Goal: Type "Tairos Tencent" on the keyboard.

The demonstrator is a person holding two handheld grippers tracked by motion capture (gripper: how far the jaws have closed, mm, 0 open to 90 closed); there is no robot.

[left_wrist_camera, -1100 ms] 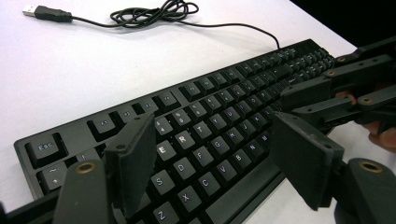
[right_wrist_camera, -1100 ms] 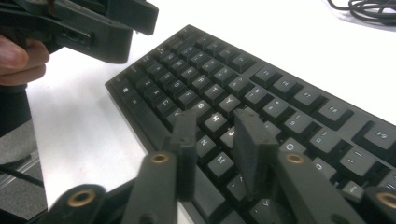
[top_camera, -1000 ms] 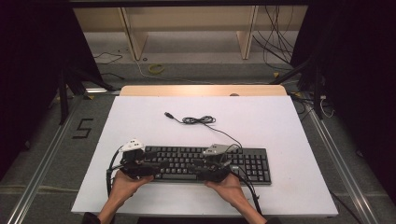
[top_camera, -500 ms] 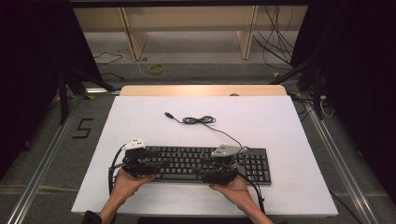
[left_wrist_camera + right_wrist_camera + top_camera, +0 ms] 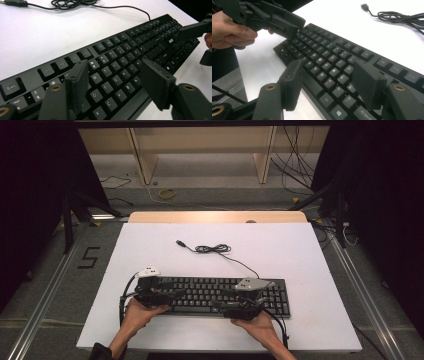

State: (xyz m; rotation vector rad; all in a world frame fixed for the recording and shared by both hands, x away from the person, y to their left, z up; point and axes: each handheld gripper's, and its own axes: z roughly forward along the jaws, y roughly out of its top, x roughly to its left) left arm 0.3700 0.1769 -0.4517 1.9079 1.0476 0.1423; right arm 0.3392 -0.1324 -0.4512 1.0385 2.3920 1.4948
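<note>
The keyboard (image 5: 220,296) lies flat on the white table (image 5: 320,270), near the person's edge, and its long axis runs from left to right across the high view. Its cable (image 5: 215,249) leads away to the far side and ends in a loose coil there.

At the left end, the left gripper (image 5: 162,292) hangs over the keys close to the Esc corner. In the left gripper view its jaws stand fairly wide with nothing between the pads; below them are the letter keys. They have just been closing a little, but no key or edge is pinched.

At the right side, the right gripper (image 5: 239,301) sits over the near edge, about where the letter block ends and the number pad begins. Its jaws have just been opening and are wide now, with only keys below and nothing held.

So the board lies directly under both grippers, each hand near its own end, and the long axis joins the two. I judge that the coming move turns on this: each gripper must meet the near edge across the short side, both level, so the board does not tilt.
</note>
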